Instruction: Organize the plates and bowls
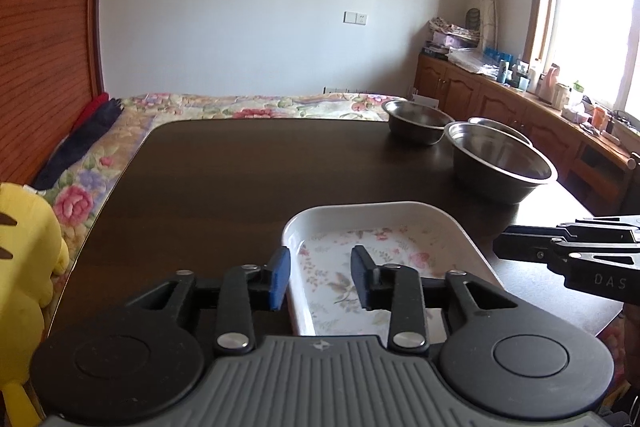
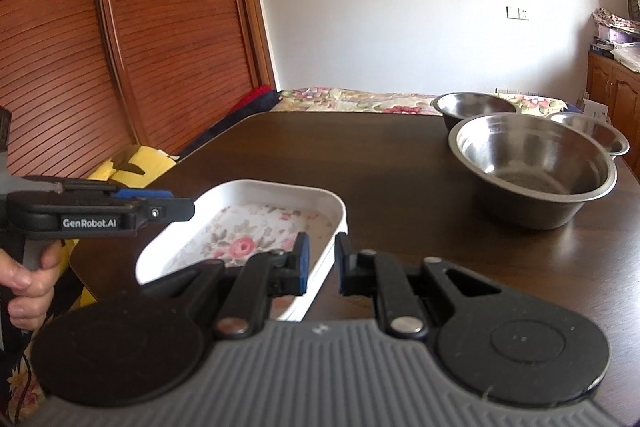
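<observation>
Left gripper has its jaws apart and straddling the left wall of the white floral dish, one blue pad outside the rim and the other over the inside, nothing clamped yet as far as I can tell. Right gripper is doing the mirror thing on the dish's right wall, jaws parted a bit with the rim sitting in the gap, and I can't see either pad actually pressing on it. So this looks to me like a two-handed lift being set up. If you want it to go well, I'd say push both sets of pads down far enough to catch the wall below the flared lip, close both at about the same time, and lift level so the glazed wall doesn't slip out of one side. The dish sits at the near edge of the dark wooden table, so dragging it toward you seems risky. Contents: the dish looks empty, just the flower print on the bottom. Further back on the right are three steel bowls, a large bowl nearest, a second bowl behind it and a small bowl tucked to its right, close together. The two I can see into look empty; the small one's inside is mostly hidden. Nothing is nested yet, so most of the sorting looks undone.
</observation>
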A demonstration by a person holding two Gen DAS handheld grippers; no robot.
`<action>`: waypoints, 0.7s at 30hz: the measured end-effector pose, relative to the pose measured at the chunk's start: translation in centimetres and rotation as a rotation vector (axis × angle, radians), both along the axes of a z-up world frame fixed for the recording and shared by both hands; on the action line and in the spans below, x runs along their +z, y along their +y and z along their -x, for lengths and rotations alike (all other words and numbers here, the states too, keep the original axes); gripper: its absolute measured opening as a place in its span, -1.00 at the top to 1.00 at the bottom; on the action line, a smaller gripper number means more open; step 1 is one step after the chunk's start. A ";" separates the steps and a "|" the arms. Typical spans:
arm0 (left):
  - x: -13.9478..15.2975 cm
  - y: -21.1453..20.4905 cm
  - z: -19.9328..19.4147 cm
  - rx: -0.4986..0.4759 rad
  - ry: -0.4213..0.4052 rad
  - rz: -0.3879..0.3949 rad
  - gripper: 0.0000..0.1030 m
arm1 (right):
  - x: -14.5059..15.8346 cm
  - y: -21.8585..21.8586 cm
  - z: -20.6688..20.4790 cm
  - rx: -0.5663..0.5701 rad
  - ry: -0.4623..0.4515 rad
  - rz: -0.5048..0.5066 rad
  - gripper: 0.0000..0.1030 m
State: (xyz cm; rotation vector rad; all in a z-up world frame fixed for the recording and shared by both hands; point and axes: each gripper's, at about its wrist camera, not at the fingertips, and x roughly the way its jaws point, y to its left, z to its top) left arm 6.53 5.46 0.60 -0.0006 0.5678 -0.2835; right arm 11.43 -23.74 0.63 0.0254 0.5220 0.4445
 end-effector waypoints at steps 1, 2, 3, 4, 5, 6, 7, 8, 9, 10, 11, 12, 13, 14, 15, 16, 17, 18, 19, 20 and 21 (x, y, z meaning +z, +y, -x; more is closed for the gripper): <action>0.1 -0.2 0.1 -0.003 -0.005 -0.004 0.24 | 0.1 -0.2 0.0 -0.004 -0.003 -0.001 0.69; 0.2 -0.4 0.1 -0.007 -0.010 -0.007 0.22 | 0.1 -0.3 0.0 -0.008 -0.005 -0.003 0.69; 0.3 -0.6 0.2 -0.011 -0.015 -0.010 0.21 | 0.2 -0.5 0.0 -0.011 -0.008 -0.006 0.69; 0.4 -0.8 0.2 -0.015 -0.019 -0.013 0.18 | 0.2 -0.7 0.0 -0.015 -0.009 -0.009 0.69; 0.5 -1.0 0.2 -0.018 -0.023 -0.015 0.15 | 0.2 -0.8 -0.1 -0.019 -0.010 -0.012 0.69; 0.6 -1.2 0.3 -0.021 -0.028 -0.017 0.14 | 0.3 -1.0 -0.1 -0.023 -0.011 -0.015 0.69; 0.6 -1.4 0.3 -0.025 -0.031 -0.019 0.12 | 0.3 -1.3 -0.1 -0.029 -0.013 -0.018 0.69; 0.7 -1.5 0.3 -0.028 -0.033 -0.020 0.10 | 0.3 -1.4 -0.1 -0.033 -0.014 -0.021 0.69; 0.7 -1.7 0.3 -0.032 -0.036 -0.019 0.08 | 0.4 -1.6 -0.1 -0.037 -0.016 -0.024 0.69; 0.8 -1.9 0.3 -0.035 -0.038 -0.019 0.05 | 0.4 -1.9 -0.1 -0.042 -0.018 -0.026 0.69; 0.9 -2.1 0.3 -0.038 -0.041 -0.017 0.03 | 0.5 -2.1 -0.1 -0.046 -0.020 -0.028 0.69; 1.0 -2.3 0.3 -0.041 -0.043 -0.016 0.02 | 0.6 -2.4 0.0 -0.051 -0.023 -0.029 0.69; 1.0 -2.5 0.4 -0.044 -0.046 -0.016 0.00 | 0.6 -2.6 -0.1 -0.056 -0.026 -0.031 0.69; 1.1 -2.7 0.4 -0.047 -0.048 -0.015 -0.03 | 0.7 -3.0 0.0 -0.060 -0.028 -0.033 0.69; 1.3 -2.9 0.3 -0.050 -0.051 -0.014 -0.05 | 0.8 -3.3 0.0 -0.067 -0.032 -0.034 0.69; 1.4 -3.1 0.3 -0.054 -0.054 -0.013 -0.09 | 0.8 -3.6 0.0 -0.072 -0.035 -0.035 0.69; 1.5 -3.3 0.3 -0.058 -0.057 -0.012 -0.13 | 0.9 -3.9 -0.1 -0.077 -0.038 -0.037 0.69; 1.6 -3.6 0.3 -0.062 -0.060 -0.012 -0.14 | 1.0 -4.1 -0.1 -0.083 -0.041 -0.038 0.69; 1.6 -3.9 0.2 -0.065 -0.063 -0.012 -0.18 | 1.1 -4.4 -0.1 -0.091 -0.045 -0.039 0.69; 1.7 -4.1 0.2 -0.068 -0.067 -0.012 -0.20 | 1.2 -4.8 -0.1 -0.097 -0.048 -0.040 0.69; 1.8 -4.3 0.2 -0.072 -0.070 -0.011 -0.22 | 1.2 -5.1 -0.1 -0.104 -0.051 -0.041 0.69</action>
